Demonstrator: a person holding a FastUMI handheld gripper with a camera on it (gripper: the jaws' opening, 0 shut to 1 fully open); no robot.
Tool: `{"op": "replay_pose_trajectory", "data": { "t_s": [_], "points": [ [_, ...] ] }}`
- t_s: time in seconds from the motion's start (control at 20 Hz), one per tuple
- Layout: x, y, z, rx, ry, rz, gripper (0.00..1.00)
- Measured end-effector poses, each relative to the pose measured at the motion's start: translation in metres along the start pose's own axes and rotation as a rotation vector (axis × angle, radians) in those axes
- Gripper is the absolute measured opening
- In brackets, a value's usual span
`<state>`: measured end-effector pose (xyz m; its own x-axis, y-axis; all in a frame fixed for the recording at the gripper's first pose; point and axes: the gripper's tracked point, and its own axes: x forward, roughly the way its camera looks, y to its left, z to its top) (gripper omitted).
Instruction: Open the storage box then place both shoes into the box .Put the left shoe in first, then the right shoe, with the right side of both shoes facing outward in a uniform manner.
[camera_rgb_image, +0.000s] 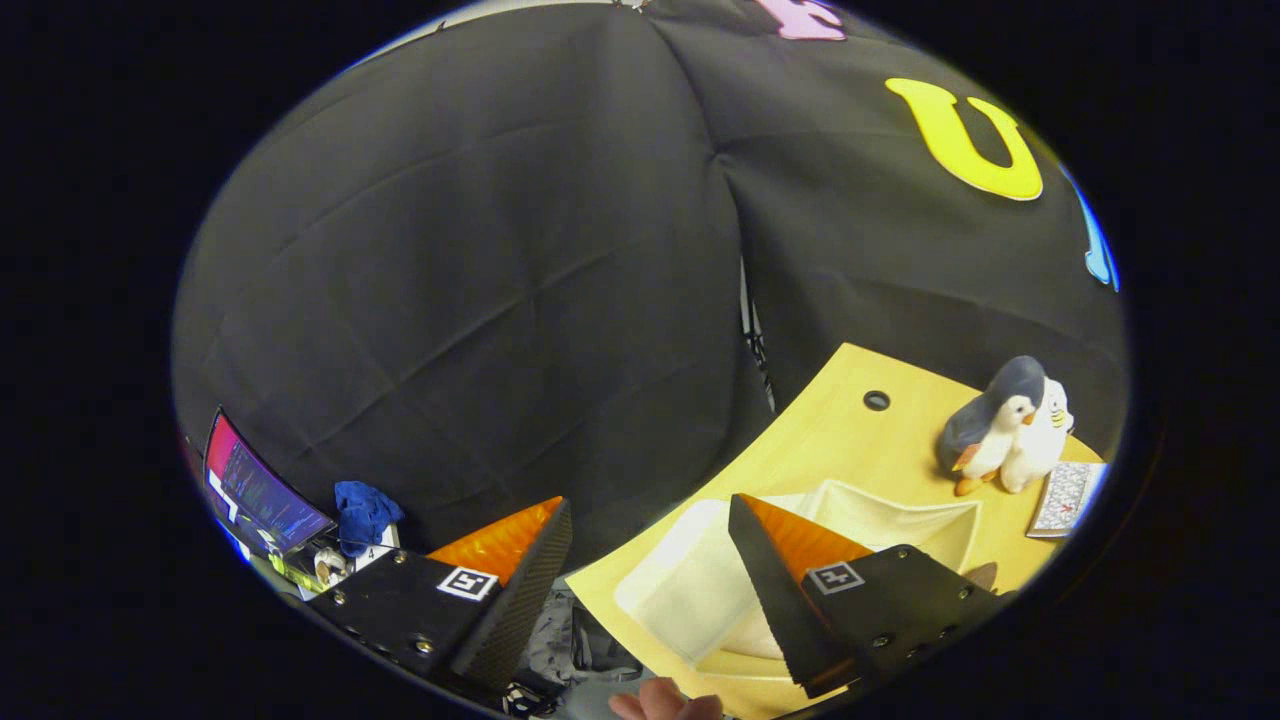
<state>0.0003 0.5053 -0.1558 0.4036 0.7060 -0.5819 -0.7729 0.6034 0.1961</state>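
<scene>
Beyond the tongs, most of what lies ahead is the booth's black cloth wall, creased and folded into soft seams. The tongs stand wide apart with nothing between them; each of the 2 fingers is a wedge-shaped block with a finely ribbed, grippy inner face. Under the right finger sits the smooth yellow wooden table, tilted in the view, with a small round dark hole near its far edge. On it lies the pale cream translucent plastic storage box, shallow and rectangular with rounded corners; the right finger covers part of it, so whether its lid is on is hard to tell. Further along the table stand 2 plush penguins, 1 grey, 1 white, pressed together, beside a patterned flat card. Past the left finger a glowing screen, a crumpled blue cloth and small clutter are too tiny to make out. A person's fingertips show below the tongs.
</scene>
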Motion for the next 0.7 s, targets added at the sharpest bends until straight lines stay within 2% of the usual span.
{"op": "replay_pose_trajectory", "data": {
  "t_s": [0.3,0.7],
  "points": [
    [-0.074,-0.084,-0.003,0.096,-0.066,-0.087,0.97],
    [-0.134,-0.199,-0.049,0.223,-0.08,-0.247,0.97]
  ]
}}
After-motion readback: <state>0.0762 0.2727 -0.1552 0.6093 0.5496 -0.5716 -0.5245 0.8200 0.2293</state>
